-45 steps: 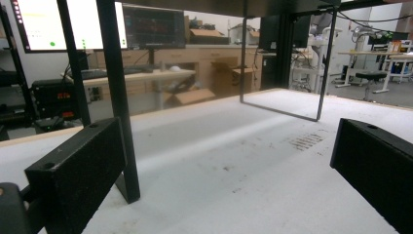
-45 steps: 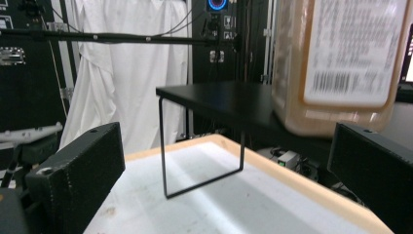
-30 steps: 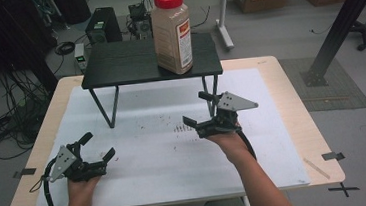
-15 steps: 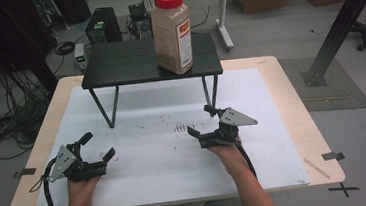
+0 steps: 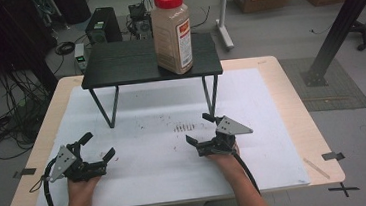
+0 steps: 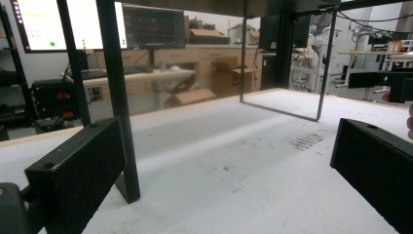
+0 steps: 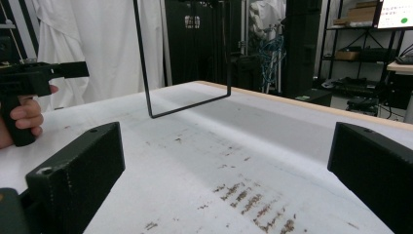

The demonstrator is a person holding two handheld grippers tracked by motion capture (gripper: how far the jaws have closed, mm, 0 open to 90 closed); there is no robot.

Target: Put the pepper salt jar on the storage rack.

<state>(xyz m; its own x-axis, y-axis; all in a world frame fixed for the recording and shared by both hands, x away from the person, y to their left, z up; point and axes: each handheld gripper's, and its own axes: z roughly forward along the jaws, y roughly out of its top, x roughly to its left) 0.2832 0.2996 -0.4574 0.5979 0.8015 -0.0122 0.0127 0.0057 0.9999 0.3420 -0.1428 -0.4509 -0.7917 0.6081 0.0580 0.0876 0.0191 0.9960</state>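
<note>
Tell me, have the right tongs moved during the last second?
Yes. The right tongs drew back toward the person, away from the black stand's right legs.

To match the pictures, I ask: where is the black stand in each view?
High view: stand top centre, jar on it.
Left gripper view: stand leg at left, near.
Right gripper view: stand leg loop, upper centre-left.
Shared landmark: dark marks before the stand.

Jaws spread, white mat [image 6: 234, 185], black leg [image 6: 119, 97]
</note>
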